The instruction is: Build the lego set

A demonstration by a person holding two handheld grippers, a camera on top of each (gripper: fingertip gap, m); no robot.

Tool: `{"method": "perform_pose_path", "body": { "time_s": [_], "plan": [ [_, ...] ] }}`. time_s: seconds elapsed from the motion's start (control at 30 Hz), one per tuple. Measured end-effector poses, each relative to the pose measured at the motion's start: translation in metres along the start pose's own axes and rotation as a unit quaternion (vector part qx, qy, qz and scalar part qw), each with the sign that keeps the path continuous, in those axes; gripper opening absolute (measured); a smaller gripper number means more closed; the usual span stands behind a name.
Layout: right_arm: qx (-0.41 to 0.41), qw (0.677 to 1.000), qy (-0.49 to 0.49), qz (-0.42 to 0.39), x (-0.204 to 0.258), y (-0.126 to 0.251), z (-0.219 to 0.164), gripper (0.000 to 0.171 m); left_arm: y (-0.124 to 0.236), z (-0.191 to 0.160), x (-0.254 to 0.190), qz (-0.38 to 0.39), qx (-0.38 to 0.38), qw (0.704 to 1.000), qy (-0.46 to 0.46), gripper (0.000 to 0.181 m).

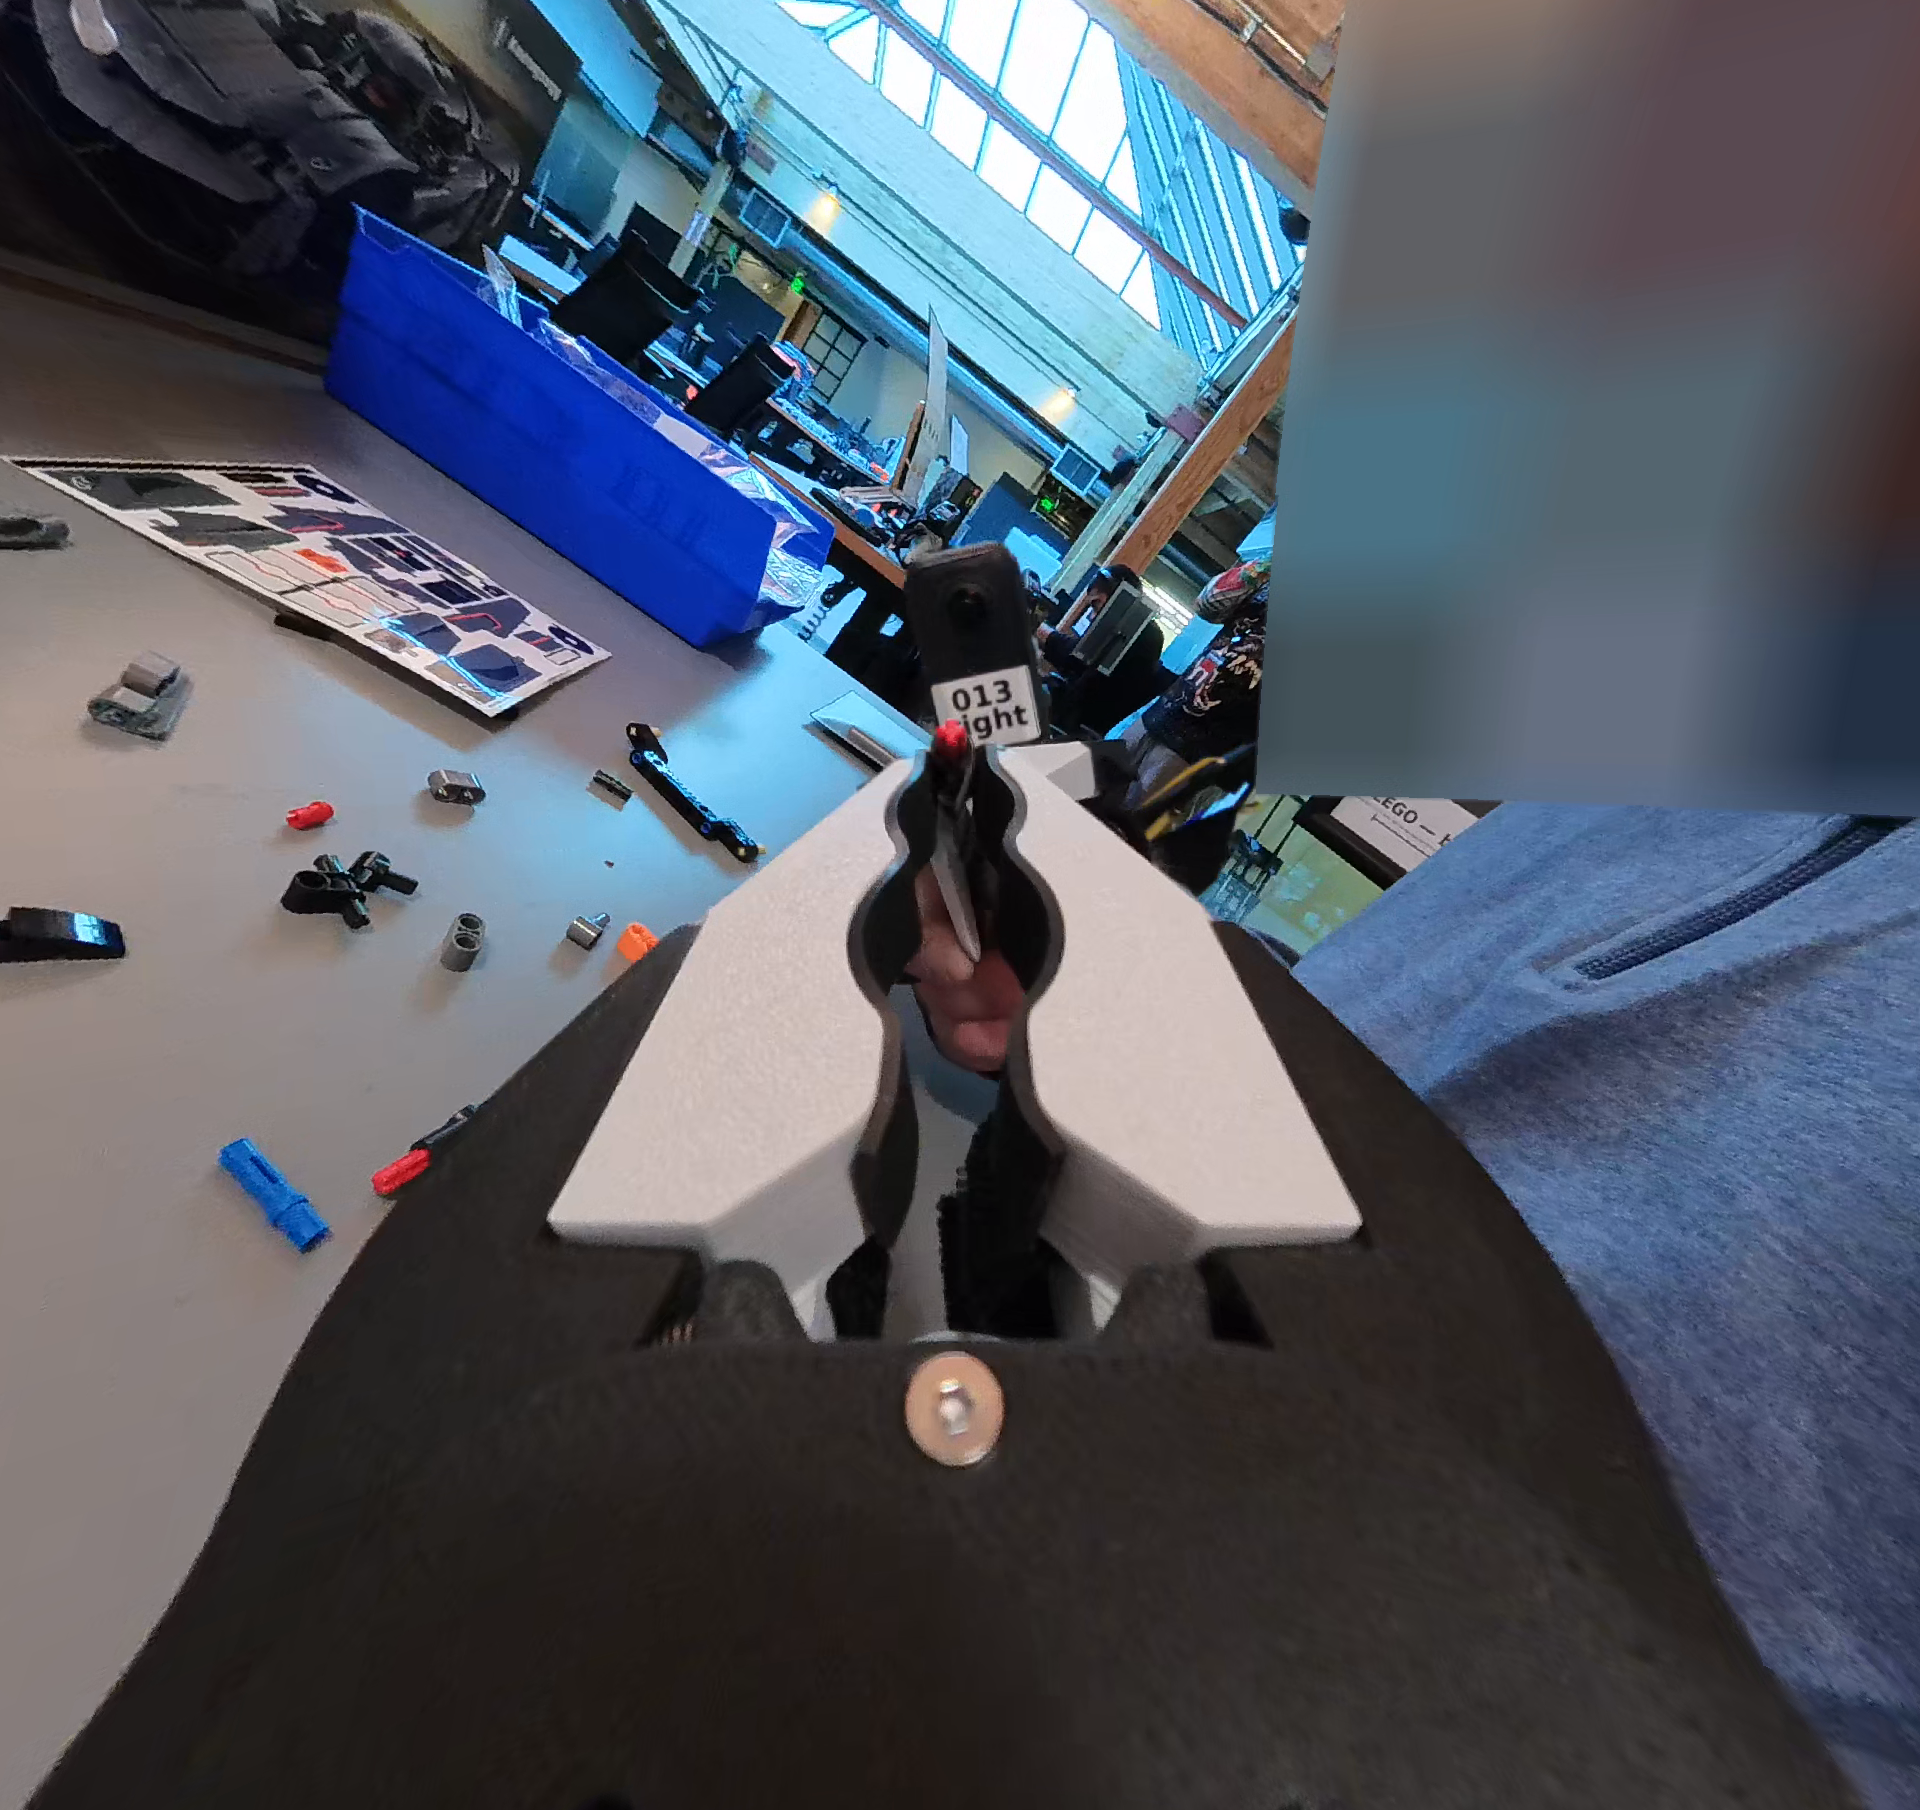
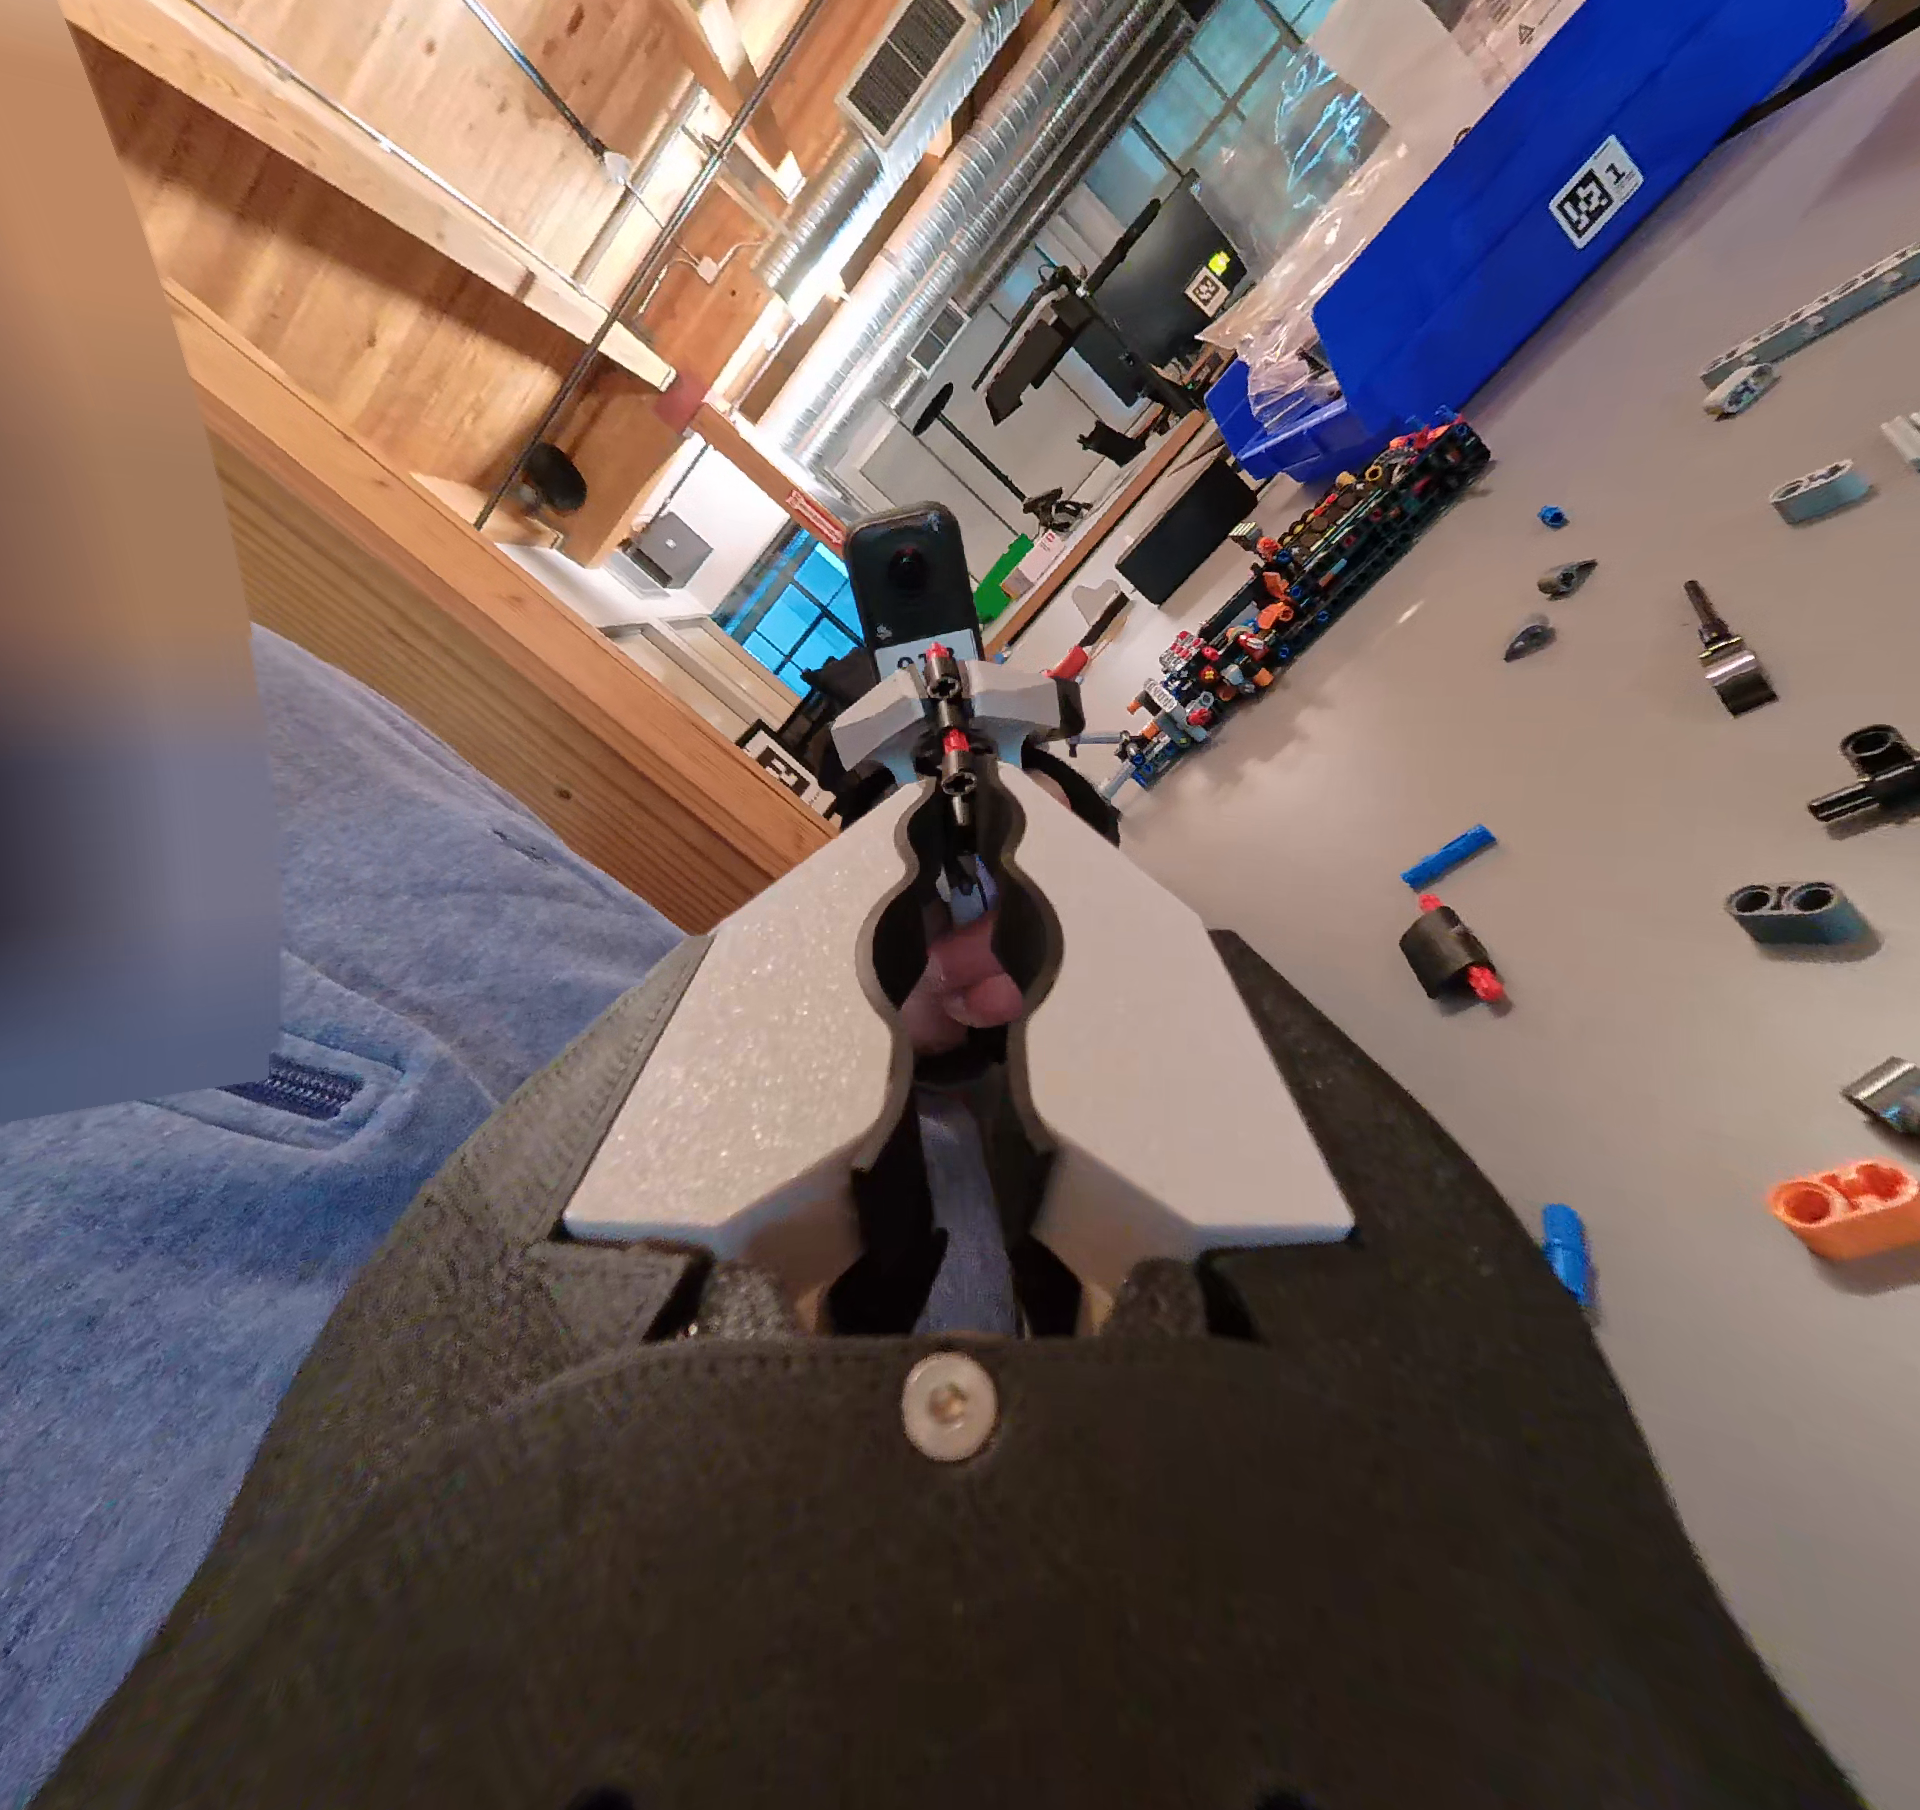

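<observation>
- Grey table (image 1: 260, 1054) in an open workshop with wooden beams and skylights; loose lego pieces lie scattered over it, and both grippers are raised above it, tip to tip in front of the person's blue sweatshirt.
- Left gripper (image 1: 954, 773): its jaws are closed on a small sub-assembly, a thin black part with a red pin end (image 1: 949, 740) showing at the tip.
- Right gripper (image 2: 958, 804): jaws pinched on the other end of the same small black connector stack (image 2: 948, 721), which bridges to the left gripper at 12 o'clock in the right wrist view. Which gripper bears the load is hard to judge, since the tips overlap.
- Step in hand, as I read it: joining or handing over a small pin-and-connector piece in mid-air, not yet fitted to the main build.
- Main build (image 2: 1340, 565), a long black frame studded with red, orange and blue pins, sits on the table at about 1 o'clock in the right wrist view, near the blue bin (image 2: 1558, 233).
- Instruction sheet (image 1: 312, 565) lies at 10 o'clock in the left wrist view.
- Next move likely calls for a straight push along the pin's axis, both grips firm, tips kept aligned so the piece does not twist out.
</observation>
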State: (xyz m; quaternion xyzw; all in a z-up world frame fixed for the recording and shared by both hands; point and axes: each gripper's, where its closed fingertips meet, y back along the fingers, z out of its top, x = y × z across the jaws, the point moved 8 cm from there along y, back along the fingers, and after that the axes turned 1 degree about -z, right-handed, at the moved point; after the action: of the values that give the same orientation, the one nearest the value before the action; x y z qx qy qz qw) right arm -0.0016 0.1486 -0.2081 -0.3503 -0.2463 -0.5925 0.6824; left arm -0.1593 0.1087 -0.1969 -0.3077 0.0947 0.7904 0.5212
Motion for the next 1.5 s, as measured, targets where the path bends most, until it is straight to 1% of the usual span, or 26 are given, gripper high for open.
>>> {"method": "perform_pose_path", "body": {
  "time_s": [0.17, 0.3, 0.47, 0.63, 0.8, 1.07, 1.2, 1.4, 1.5],
  "plan": [
    [-0.022, 1.0, -0.016, 0.014, 0.001, -0.002, 0.001, 0.003, 0.001, 0.002, -0.001, -0.006, -0.021, 1.0, 0.013, 0.005],
    [-0.043, 0.999, -0.001, 0.024, 0.005, -0.004, 0.002, 0.003, 0.0, 0.004, -0.001, -0.029, -0.053, 0.997, 0.04, 0.005],
    [-0.051, 0.998, 0.005, 0.031, 0.007, -0.003, 0.004, 0.007, -0.003, 0.003, -0.003, -0.044, -0.064, 0.996, 0.051, 0.005],
    [-0.038, 0.999, 0.004, 0.036, 0.008, -0.004, 0.002, 0.004, -0.004, 0.002, -0.004, -0.041, -0.059, 0.996, 0.046, 0.005],
    [-0.043, 0.998, -0.003, 0.037, 0.011, -0.003, 0.001, 0.003, -0.005, 0.002, -0.008, -0.039, -0.057, 0.997, 0.03, 0.005],
    [-0.012, 0.999, 0.0, 0.03, 0.013, -0.002, 0.004, 0.003, -0.006, 0.005, -0.011, -0.03, -0.026, 0.999, -0.006, 0.005],
    [-0.005, 0.999, 0.0, 0.032, 0.014, 0.0, 0.006, 0.003, -0.008, 0.007, -0.014, -0.025, -0.013, 0.999, -0.021, 0.005],
    [-0.001, 0.998, -0.031, 0.051, 0.014, 0.0, 0.006, 0.003, -0.008, 0.01, -0.018, -0.023, 0.006, 0.998, -0.053, 0.006],
    [0.002, 0.999, -0.016, 0.048, 0.018, -0.001, 0.007, 0.003, -0.01, 0.013, -0.022, -0.022, 0.015, 0.997, -0.073, 0.005]
  ]
}}
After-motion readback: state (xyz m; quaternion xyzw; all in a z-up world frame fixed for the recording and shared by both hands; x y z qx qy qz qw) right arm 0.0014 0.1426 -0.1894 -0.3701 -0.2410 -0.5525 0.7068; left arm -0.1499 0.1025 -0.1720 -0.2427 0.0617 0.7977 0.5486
